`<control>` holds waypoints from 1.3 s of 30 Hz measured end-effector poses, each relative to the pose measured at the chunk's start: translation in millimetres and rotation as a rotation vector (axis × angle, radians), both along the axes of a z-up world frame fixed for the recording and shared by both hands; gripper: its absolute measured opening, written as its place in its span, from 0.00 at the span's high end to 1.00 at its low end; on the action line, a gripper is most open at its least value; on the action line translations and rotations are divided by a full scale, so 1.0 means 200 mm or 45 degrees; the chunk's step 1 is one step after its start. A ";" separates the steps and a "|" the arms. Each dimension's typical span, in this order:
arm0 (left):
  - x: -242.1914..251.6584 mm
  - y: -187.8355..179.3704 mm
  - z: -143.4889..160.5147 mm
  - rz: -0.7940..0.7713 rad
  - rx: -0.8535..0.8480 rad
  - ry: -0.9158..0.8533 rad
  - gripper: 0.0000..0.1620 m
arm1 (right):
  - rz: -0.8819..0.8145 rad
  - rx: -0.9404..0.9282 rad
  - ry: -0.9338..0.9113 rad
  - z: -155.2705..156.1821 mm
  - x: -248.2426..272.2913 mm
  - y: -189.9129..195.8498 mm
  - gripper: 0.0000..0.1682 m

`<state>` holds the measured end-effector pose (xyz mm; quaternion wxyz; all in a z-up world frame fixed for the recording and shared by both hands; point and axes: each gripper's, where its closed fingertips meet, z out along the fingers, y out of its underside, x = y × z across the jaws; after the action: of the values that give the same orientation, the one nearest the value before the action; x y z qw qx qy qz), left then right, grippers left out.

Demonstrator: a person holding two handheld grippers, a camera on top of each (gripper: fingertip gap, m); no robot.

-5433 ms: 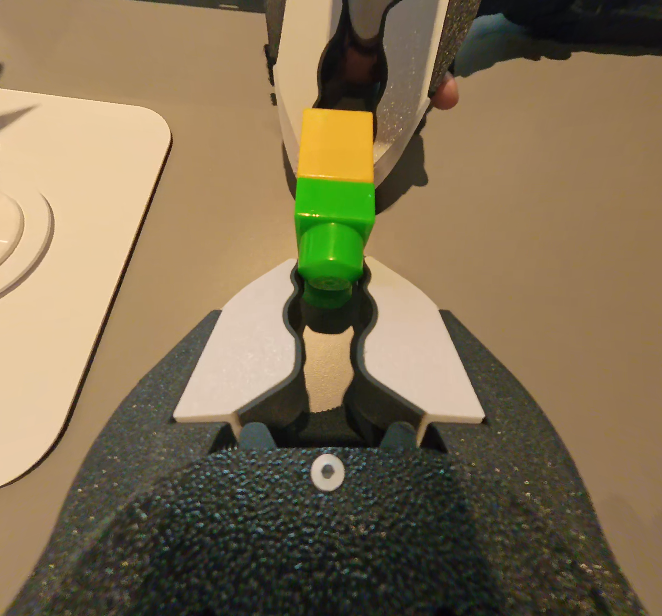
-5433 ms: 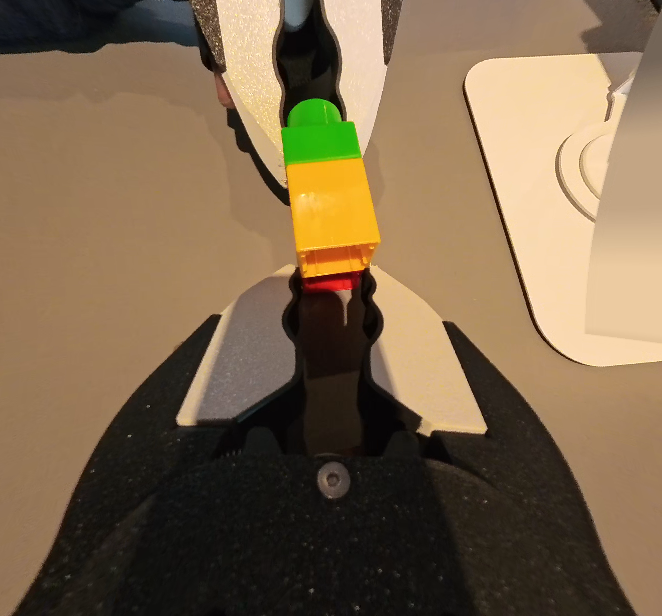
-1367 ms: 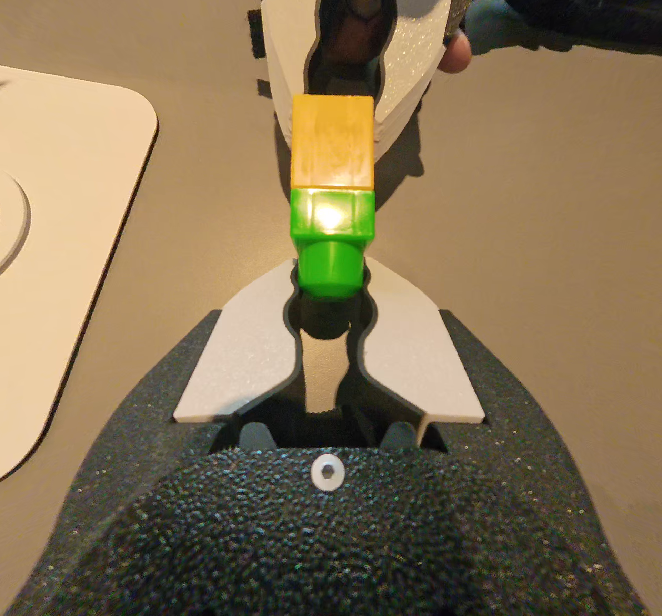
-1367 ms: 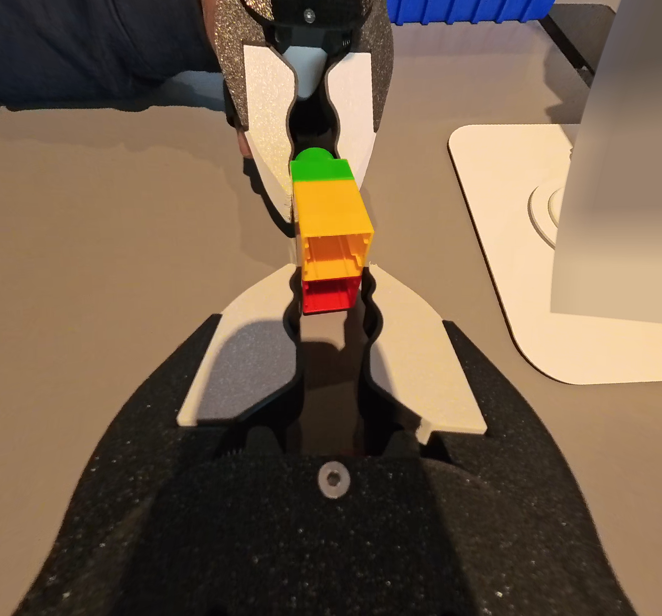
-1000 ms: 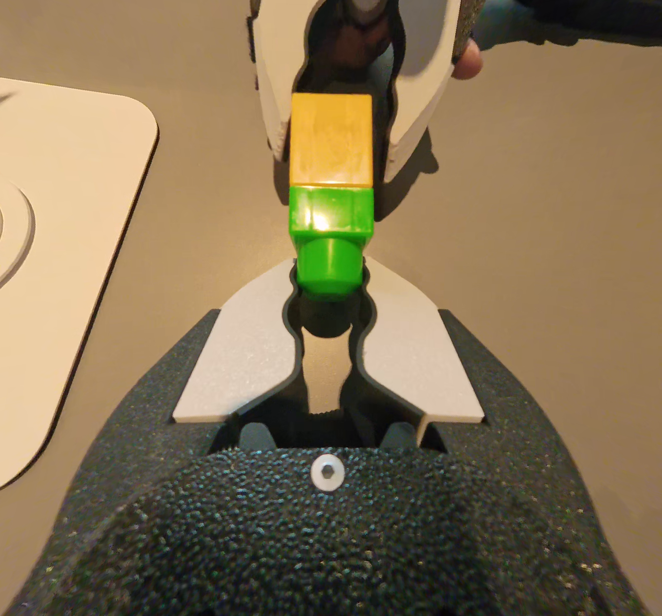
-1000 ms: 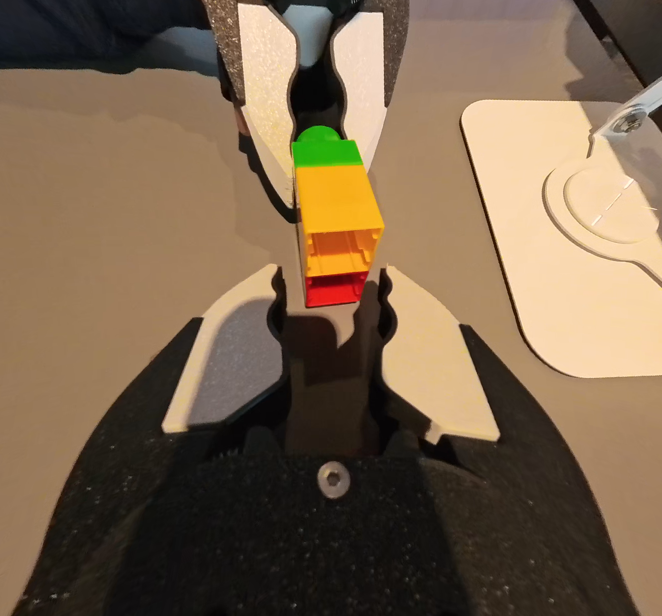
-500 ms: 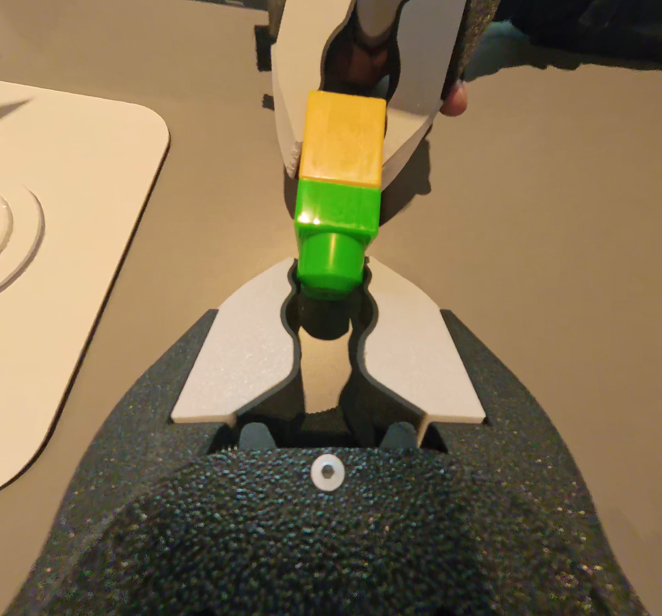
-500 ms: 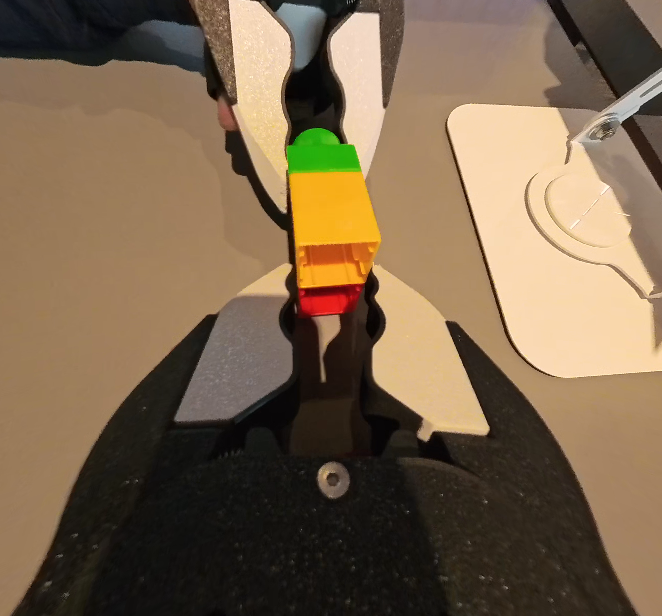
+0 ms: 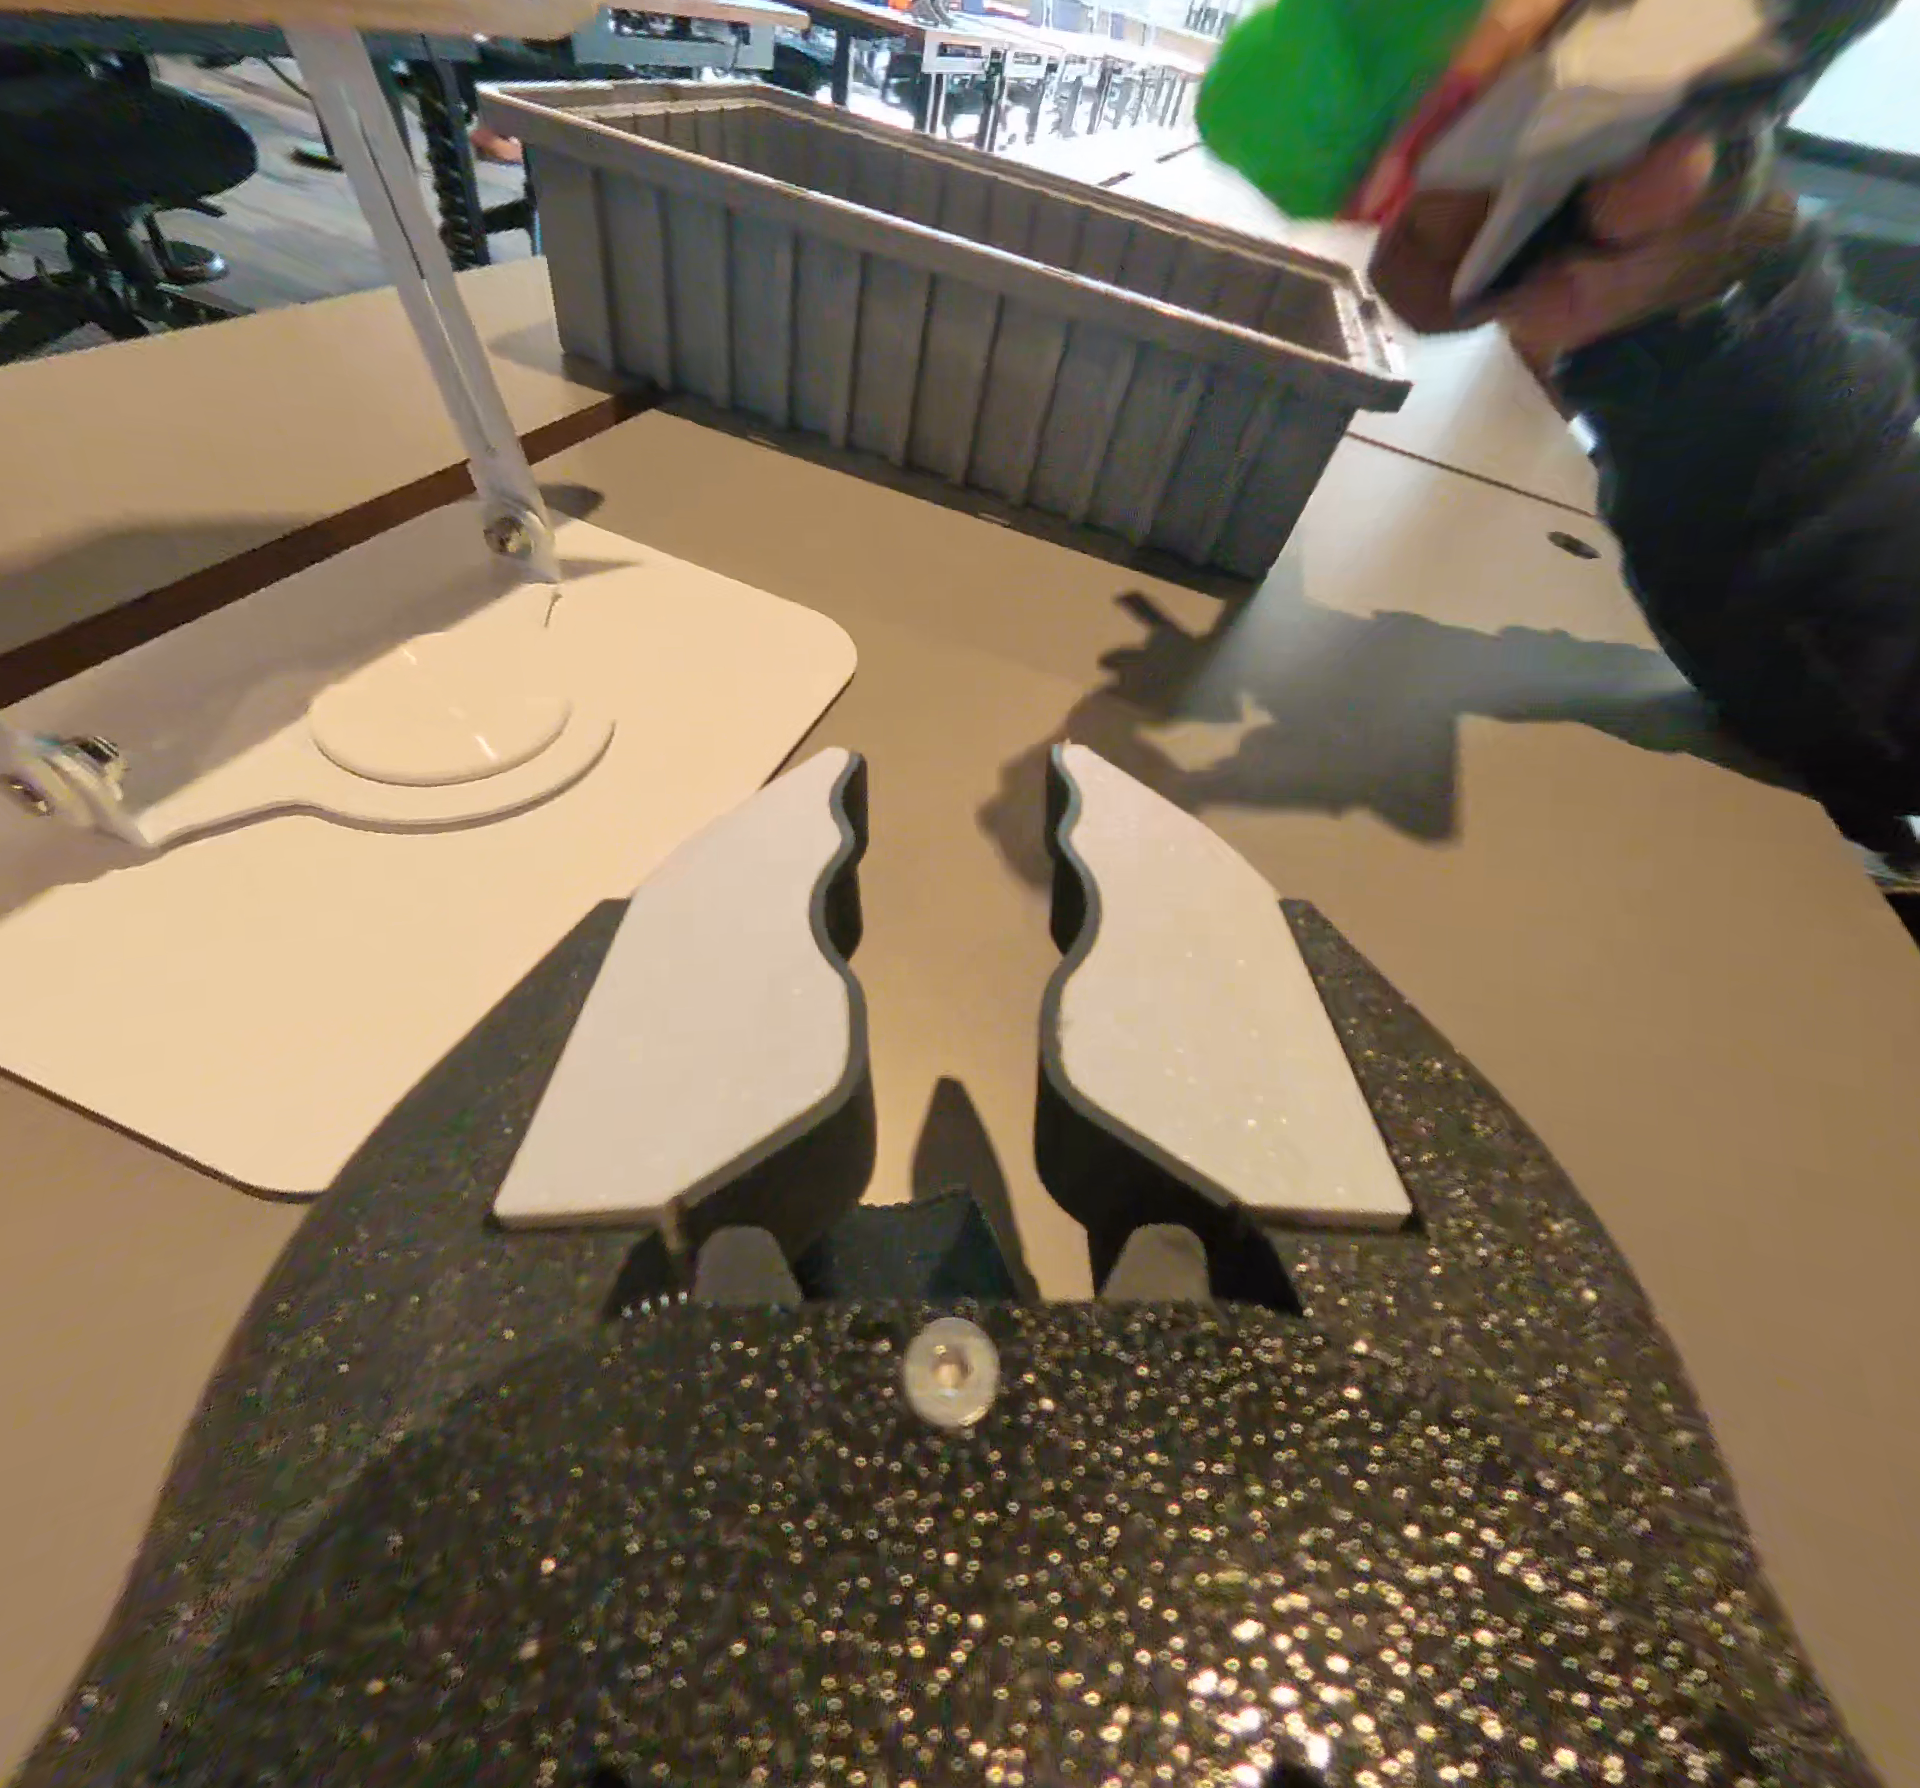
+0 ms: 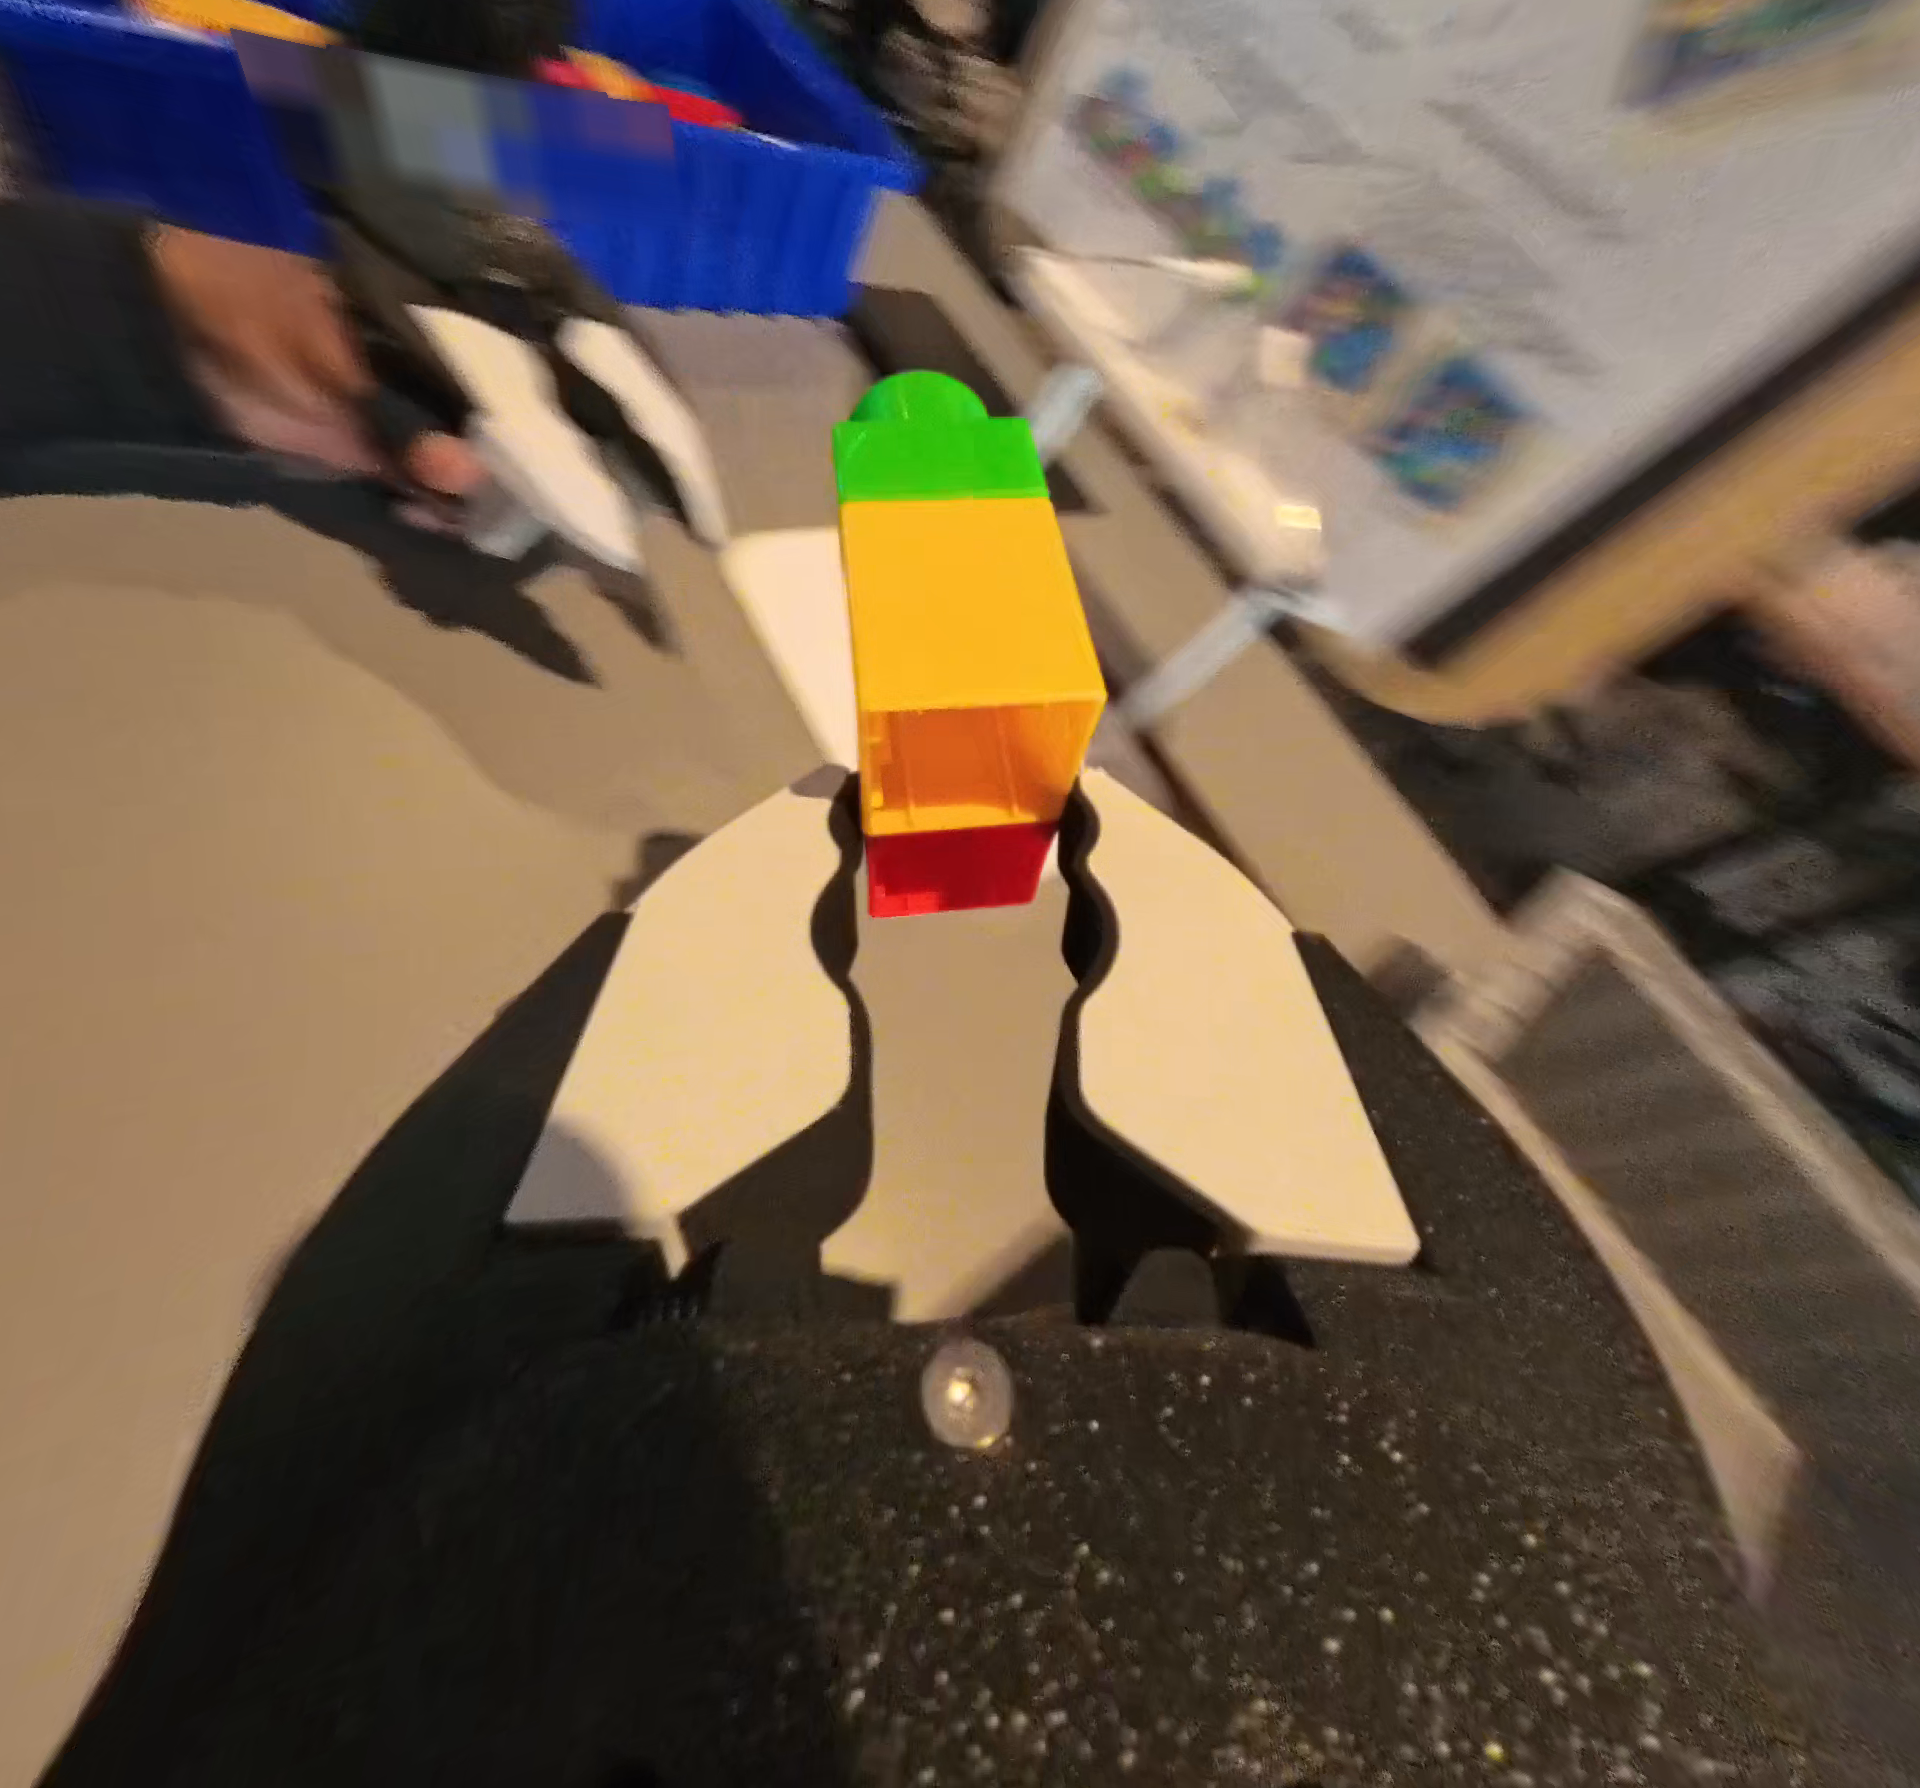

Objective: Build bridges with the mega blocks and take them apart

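Three blocks: a red block [image 10: 951, 868], a yellow block [image 10: 961, 611] and a green block [image 10: 935, 460] were joined end to end in one short column, green farthest from the camera in the right wrist view.
Right gripper [image 10: 961, 808]: its jaws were clamped on the red block at the column's near end, so the column stuck straight out toward 12 o'clock above the tan table [image 10: 260, 803].
Same column, left wrist view: it appeared blurred at 1 o'clock, the green block [image 9: 1340, 34] nearest the camera, with the right gripper [image 9: 1621, 65] and the person's hand [image 9: 1621, 211] behind it.
Left gripper [image 9: 954, 803]: its jaws stood apart with nothing between them, only bare table [image 9: 1558, 959] showing in the gap.
Left gripper, right wrist view: it showed blurred at 10 o'clock [image 10: 613, 481], well apart from the column.
White base plate [image 9: 260, 959]: it lay flat on the table at 9 to 10 o'clock of the left gripper, with thin metal arms [image 9: 436, 315] rising from it.
Grey ribbed bin [image 9: 935, 325]: it sat on the table at 12 o'clock in the left wrist view.
Blue bin [image 10: 665, 180]: it stood at 11 o'clock in the right wrist view, with blurred coloured pieces inside.
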<state>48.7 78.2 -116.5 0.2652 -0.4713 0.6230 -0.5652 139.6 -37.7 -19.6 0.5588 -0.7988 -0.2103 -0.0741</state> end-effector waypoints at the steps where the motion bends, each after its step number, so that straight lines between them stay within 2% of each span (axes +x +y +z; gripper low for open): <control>1: 0.00 0.00 0.00 -0.001 0.007 -0.008 0.81 | -0.128 0.016 -0.065 0.07 0.14 -0.08 0.78; 2: -0.01 -0.01 0.00 -0.006 0.018 -0.014 0.81 | -0.278 0.011 -0.138 0.11 0.31 -0.16 0.78; 4: 0.00 -0.01 0.00 -0.006 0.042 -0.007 0.81 | -0.570 -0.114 -0.248 0.09 0.67 -0.35 0.78; 7: 0.00 -0.03 -0.03 -0.014 0.085 0.015 0.82 | -0.869 -0.447 -0.365 -0.12 1.10 -0.61 0.78; 11: 0.01 -0.04 -0.04 -0.021 0.117 0.039 0.82 | -0.946 -0.973 -0.559 -0.49 1.37 -0.83 0.78; 13: 0.01 -0.04 -0.04 -0.017 0.119 0.034 0.82 | -0.940 -1.096 -0.648 -0.57 1.41 -0.86 0.78; 15: 0.00 -0.04 -0.04 -0.012 0.111 0.027 0.82 | -0.925 -1.121 -0.683 -0.60 1.41 -0.85 0.78; 17: 0.00 -0.03 -0.03 -0.011 0.101 0.024 0.82 | -0.905 -1.137 -0.659 -0.60 1.39 -0.84 0.78; 21: -0.01 -0.03 -0.03 -0.013 0.091 0.027 0.82 | -0.879 -1.170 -0.601 -0.60 1.35 -0.86 0.61; 23: -0.01 -0.02 -0.03 -0.015 0.085 0.026 0.82 | -0.894 -1.151 -0.591 -0.56 1.35 -0.89 0.57; 25: -0.01 -0.02 -0.03 -0.013 0.081 0.023 0.82 | -0.935 -1.080 -0.584 -0.49 1.34 -0.90 0.54; 27: -0.01 -0.02 -0.03 -0.009 0.084 0.020 0.82 | -0.971 -0.913 -0.586 -0.34 1.30 -0.88 0.52; 29: 0.00 -0.01 -0.02 0.004 0.092 0.013 0.82 | -0.924 -0.639 -0.565 -0.14 1.14 -0.77 0.53; 31: 0.01 0.00 -0.02 0.027 0.103 -0.001 0.82 | -0.800 -0.342 -0.557 0.06 0.89 -0.60 0.58; 33: 0.02 0.01 -0.01 0.072 0.124 -0.026 0.82 | -0.677 -0.109 -0.595 0.19 0.60 -0.43 0.64; 36: 0.04 0.05 0.02 0.173 0.168 -0.099 0.81 | -0.501 0.022 -0.715 0.16 0.21 -0.14 0.67; 39: 0.05 0.11 0.06 0.287 0.216 -0.176 0.81 | -0.403 0.068 -0.892 -0.04 -0.06 0.16 0.67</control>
<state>57.9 99.9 -105.0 0.4081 -0.4742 0.5918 -0.5083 127.9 -6.3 -27.1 0.4555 -0.7327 -0.2606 -0.4333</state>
